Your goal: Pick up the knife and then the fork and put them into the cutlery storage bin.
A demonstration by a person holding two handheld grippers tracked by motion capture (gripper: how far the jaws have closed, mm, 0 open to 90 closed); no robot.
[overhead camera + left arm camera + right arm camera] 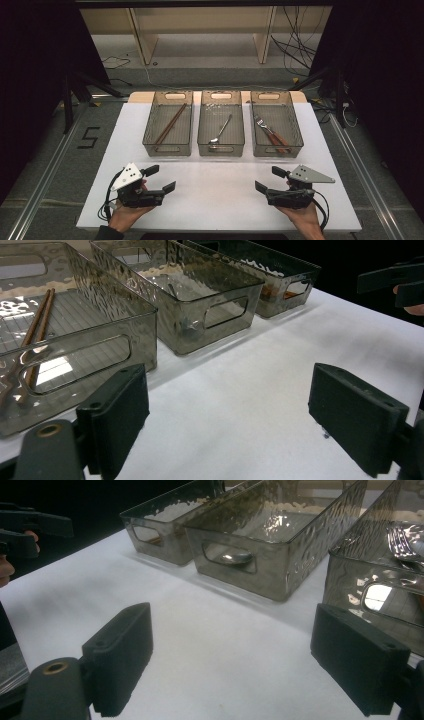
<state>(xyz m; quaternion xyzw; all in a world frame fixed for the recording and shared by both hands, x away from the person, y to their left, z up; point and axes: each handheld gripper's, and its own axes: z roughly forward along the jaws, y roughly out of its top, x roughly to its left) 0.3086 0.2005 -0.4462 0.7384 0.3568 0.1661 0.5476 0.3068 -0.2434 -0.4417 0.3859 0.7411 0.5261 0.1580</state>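
Observation:
Three smoky see-through bins stand in a row at the back of the white table (220, 200). The left bin (148, 131) holds brown chopsticks (170, 123) (37, 330). A metal spoon (220, 131) (231, 557) lies in the middle bin (202, 141). Brown-handled forks (270, 133) lie in the right bin (297, 131). My left gripper (161, 178) (235, 420) rests open near the front left, nothing between its jaws. My right gripper (269, 180) (232, 665) rests open at the front right, also holding nothing. Each is held by a hand.
A bare strip of white tabletop separates the grippers from the bins. Beyond the table stand a wooden shelf frame (200, 30), loose cables (300, 50) and black stand legs (75, 95). A "5" mark (88, 137) is on the floor at left.

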